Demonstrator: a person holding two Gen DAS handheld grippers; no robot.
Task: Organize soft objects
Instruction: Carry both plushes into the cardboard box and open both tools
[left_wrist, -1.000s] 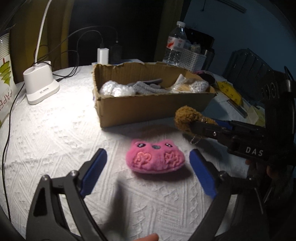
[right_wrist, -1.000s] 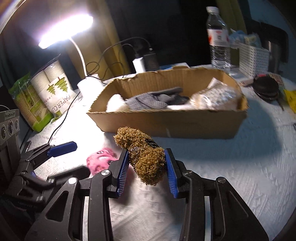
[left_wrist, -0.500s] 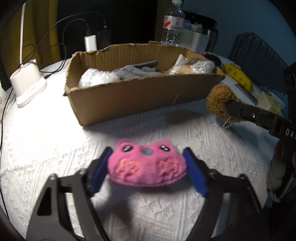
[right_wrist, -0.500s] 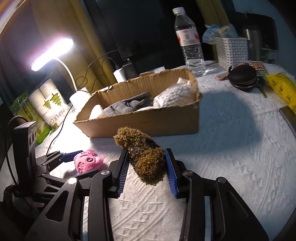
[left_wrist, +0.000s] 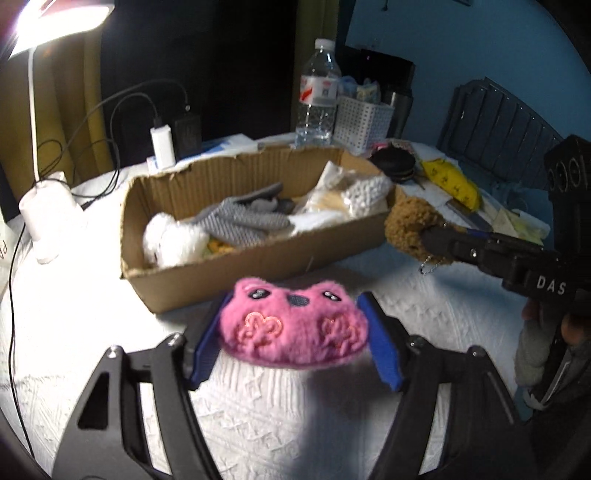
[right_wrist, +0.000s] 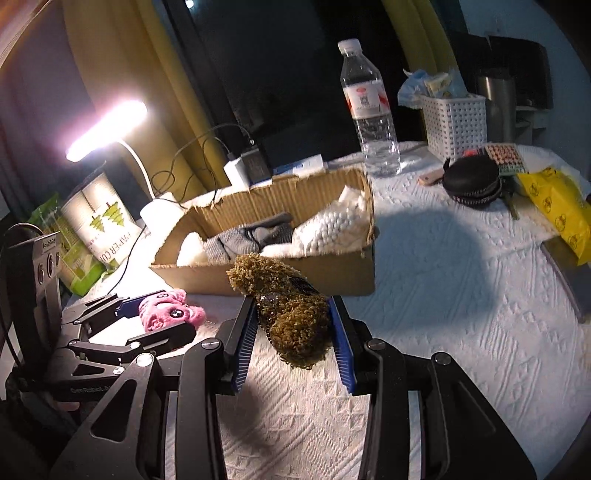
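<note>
**Two plush toys gripped over a lamp-lit table**

A white textured tablecloth (left_wrist: 66, 325) covers the table, lit by a desk lamp (right_wrist: 107, 129) against dark curtains. A cardboard box (left_wrist: 258, 254) sits in the middle, at 12 o'clock from the left wrist camera, already holding a white fluffy item (left_wrist: 173, 240), a grey knitted piece (left_wrist: 243, 218) and a white bobbled bag (right_wrist: 332, 225).

The left gripper (left_wrist: 295, 339) is clenched on a pink plush face (left_wrist: 295, 325), its blue pads pressing the toy's two sides; the toy sits just in front of the box's near wall. From the right wrist camera the same toy (right_wrist: 166, 310) appears at 9 o'clock.

The right gripper (right_wrist: 295, 332) grasps a brown curly plush (right_wrist: 291, 310) between its blue pads, raised off the cloth, close to the box's near wall. In the left view this brown plush (left_wrist: 410, 229) is at 2 o'clock, beside the box's right end, a ball chain hanging under it.

Behind the box stand a water bottle (right_wrist: 369, 110), a white slotted basket (right_wrist: 454, 122) and a charger (left_wrist: 162, 146). A black round case (right_wrist: 472, 181) and a yellow packet (right_wrist: 557, 210) lie at 2 o'clock in the right view; a paper cup sleeve (right_wrist: 99, 225) stands at 10 o'clock.
</note>
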